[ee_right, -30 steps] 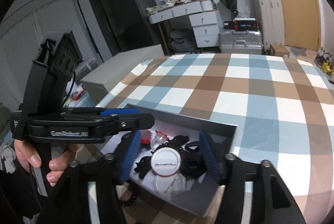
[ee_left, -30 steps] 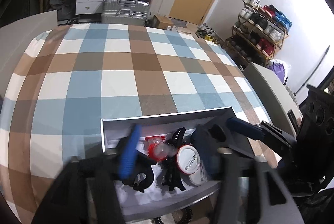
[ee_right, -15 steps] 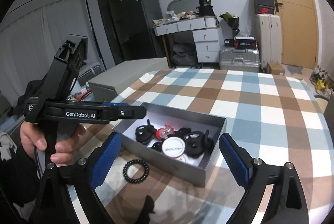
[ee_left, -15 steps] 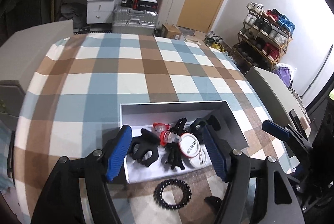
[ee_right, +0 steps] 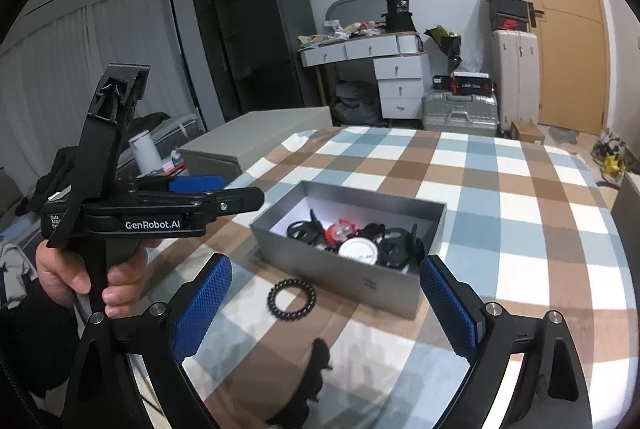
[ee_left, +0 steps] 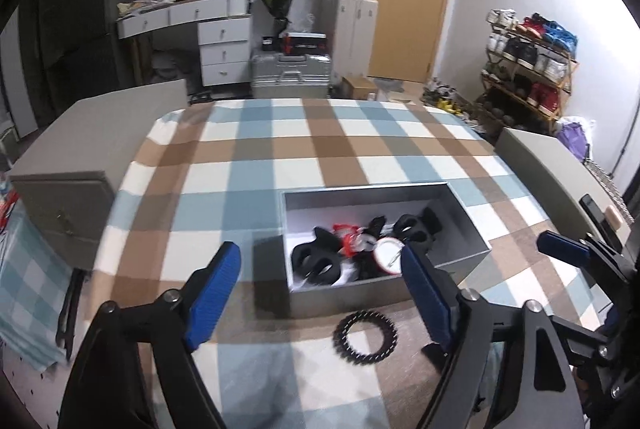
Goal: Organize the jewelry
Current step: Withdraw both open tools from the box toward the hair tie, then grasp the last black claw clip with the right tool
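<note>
- At the left of the right wrist view, a person's hand [ee_right: 76, 277] gripped the handle of the left gripper [ee_right: 224, 195], seen side-on; the left wrist view showed no hand at all.
- In the left wrist view the left gripper [ee_left: 320, 293] filled the bottom of the frame, its blue pads wide apart with nothing between them; its jaws had just been opening.
- Only the left wrist view showed a shoe rack [ee_left: 528, 69] at the upper right, and the right gripper [ee_left: 568, 253] entering from the right edge.
- At the centre of both views sat a grey box [ee_left: 468, 225] on the checked cloth [ee_left: 248, 165], holding black hair clips [ee_left: 316, 261], a red piece [ee_left: 344, 233] and a round white badge [ee_left: 390, 255].
- A black beaded bracelet [ee_right: 291, 298] lay on the cloth just in front of the box, outside it, near lower centre.
- Only the right wrist view showed a black clip [ee_right: 316, 357] on the cloth at the bottom, between the pads, touching neither.
- The right gripper [ee_right: 324, 303] stood spread wide, holding nothing.
- A tall dark cabinet [ee_right: 256, 41] and a white curtain [ee_right: 80, 61] showed most fully in the right wrist view, upper left.
</note>
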`<act>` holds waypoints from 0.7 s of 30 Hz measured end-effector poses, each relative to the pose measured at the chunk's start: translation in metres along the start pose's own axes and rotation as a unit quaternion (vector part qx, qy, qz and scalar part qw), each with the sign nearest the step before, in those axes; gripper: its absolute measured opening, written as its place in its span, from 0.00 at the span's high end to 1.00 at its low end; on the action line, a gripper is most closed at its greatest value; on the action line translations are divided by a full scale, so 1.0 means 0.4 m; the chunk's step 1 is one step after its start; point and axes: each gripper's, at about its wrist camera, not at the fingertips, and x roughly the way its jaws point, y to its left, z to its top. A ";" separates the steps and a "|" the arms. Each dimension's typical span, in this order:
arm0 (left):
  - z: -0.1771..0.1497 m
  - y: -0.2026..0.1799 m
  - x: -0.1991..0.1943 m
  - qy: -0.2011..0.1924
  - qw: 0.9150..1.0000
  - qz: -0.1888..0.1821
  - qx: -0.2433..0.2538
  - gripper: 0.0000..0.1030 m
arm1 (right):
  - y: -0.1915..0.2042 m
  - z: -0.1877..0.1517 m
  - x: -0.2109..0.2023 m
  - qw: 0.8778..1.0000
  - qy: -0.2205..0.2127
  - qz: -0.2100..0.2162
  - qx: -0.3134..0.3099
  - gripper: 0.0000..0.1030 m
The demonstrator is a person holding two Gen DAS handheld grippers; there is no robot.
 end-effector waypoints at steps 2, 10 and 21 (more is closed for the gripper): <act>-0.011 0.008 -0.010 -0.005 1.000 0.010 -0.005 0.21 | 0.004 -0.010 -0.001 1.000 0.004 0.001 0.003 0.07; -0.070 0.036 -0.013 0.003 0.998 0.060 -0.018 0.20 | 0.016 -0.068 0.029 0.998 0.056 -0.003 -0.002 0.07; -0.195 0.077 -0.024 0.030 0.994 0.097 -0.039 0.17 | 0.029 -0.164 0.090 0.991 0.136 0.005 0.002 0.23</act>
